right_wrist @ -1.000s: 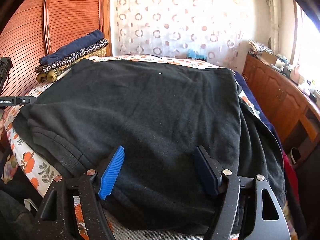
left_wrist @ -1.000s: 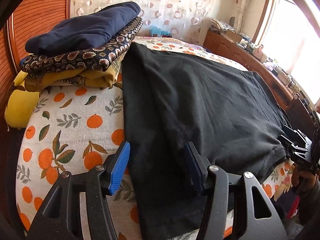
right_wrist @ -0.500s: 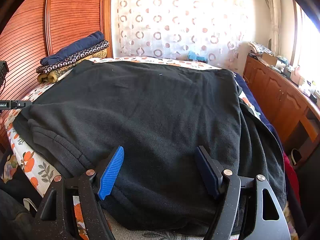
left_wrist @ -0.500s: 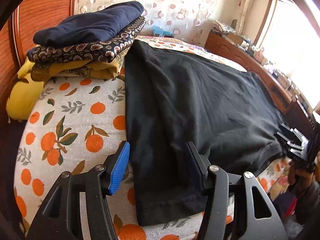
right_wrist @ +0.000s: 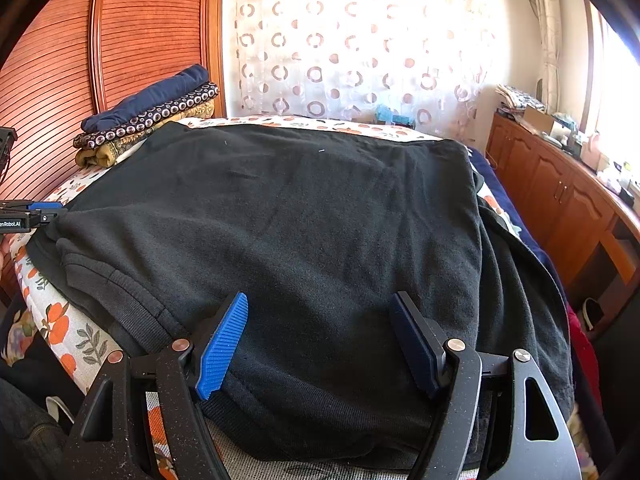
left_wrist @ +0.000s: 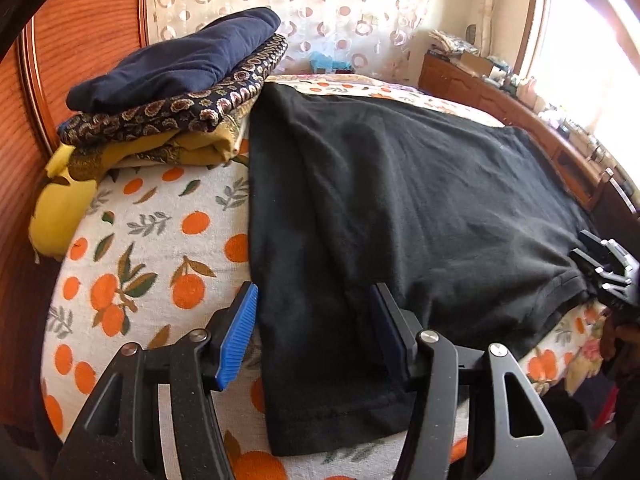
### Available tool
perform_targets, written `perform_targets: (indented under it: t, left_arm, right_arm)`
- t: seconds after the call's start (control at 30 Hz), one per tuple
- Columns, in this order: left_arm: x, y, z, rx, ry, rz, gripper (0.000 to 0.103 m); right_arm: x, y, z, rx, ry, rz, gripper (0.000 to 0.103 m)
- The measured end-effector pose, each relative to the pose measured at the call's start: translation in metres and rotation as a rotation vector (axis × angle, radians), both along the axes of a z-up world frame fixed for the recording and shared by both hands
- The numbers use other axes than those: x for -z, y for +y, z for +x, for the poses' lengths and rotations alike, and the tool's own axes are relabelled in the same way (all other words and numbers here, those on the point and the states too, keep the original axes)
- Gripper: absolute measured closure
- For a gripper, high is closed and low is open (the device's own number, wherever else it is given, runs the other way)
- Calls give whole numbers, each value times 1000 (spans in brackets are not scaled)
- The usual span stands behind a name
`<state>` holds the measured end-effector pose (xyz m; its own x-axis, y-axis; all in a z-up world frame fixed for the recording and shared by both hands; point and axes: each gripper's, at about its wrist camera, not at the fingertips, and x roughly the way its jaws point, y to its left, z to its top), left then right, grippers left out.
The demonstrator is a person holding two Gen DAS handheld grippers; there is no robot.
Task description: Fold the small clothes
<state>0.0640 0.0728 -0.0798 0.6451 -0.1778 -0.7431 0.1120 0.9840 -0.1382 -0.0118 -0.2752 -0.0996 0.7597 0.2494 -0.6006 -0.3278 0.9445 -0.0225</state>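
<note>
A soft black knit garment [left_wrist: 400, 208] lies spread flat over the orange-print bed [left_wrist: 160, 248], its ribbed hem below both sets of ribbed blue fingers [right_wrist: 222, 344]. The left gripper [left_wrist: 312, 332] and right gripper [right_wrist: 320, 344] hover agape, holding nothing; beyond the left fingers sits a folded stack [left_wrist: 172, 92]

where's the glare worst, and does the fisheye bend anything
Left wrist view: the window at upper right is blown out white; the orange-print bedsheet bulges like a dome. Right wrist view: glare washes the right edge and the circle-patterned curtain; the slatted wooden headboard curves. The black garment shows little detail.
</note>
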Motion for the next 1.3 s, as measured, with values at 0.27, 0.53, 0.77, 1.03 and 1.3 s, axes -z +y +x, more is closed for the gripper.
perform_targets:
  t: [0.27,0.53,0.77,1.03,1.3]
  left_arm:
    - [0,-3,-3,76,10,-114,94]
    - [-49,-41,3,213,-95,-139,97]
    - [-87,-134,41,427,-129,-117,98]
    - [-119,-266,77,673,-98,-129,98]
    - [-133,-334,72,813,-57,-125,97]
  right_arm:
    - [1,-1,0,-4,-1,0,28]
    - [-6,-10,3,-36,29,7,28]
    - [-24,-49,-4,37,6,31,28]
    - [-41,-98,-23,141,-43,36,28]
    - [-46,-128,-41,210,-68,52,28]
